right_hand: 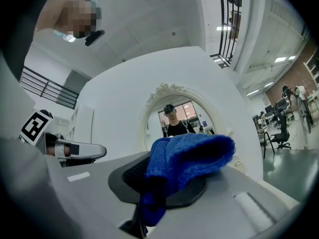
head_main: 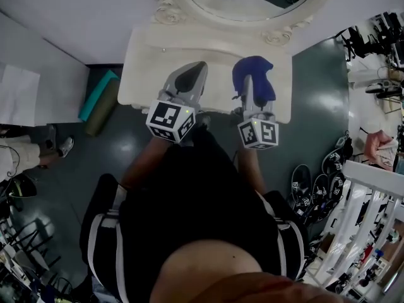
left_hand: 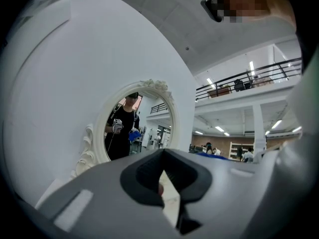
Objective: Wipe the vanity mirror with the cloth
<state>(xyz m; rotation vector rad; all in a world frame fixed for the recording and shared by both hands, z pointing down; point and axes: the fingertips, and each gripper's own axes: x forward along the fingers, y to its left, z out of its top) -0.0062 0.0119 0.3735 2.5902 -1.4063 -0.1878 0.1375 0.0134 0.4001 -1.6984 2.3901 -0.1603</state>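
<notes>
Right claw [right_hand: 149,195] clamped on blue cloth [right_hand: 192,156]; left claw [left_hand: 162,183] closed, empty.

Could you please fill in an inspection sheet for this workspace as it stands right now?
Surface: cream vanity top, bare where visible.
Job's things: oval vanity mirror in an ornate white frame against the wall; blue cloth held up in front of it, not touching the glass.
Clutter: nothing seen on the vanity top.
Grippers: left gripper shut with nothing between its fingers; right gripper shut on the cloth.
Cables: nothing seen.
Surroundings: dark floor; rolled mats left of the vanity; white shelving at the right; another person's legs at the far left.
</notes>
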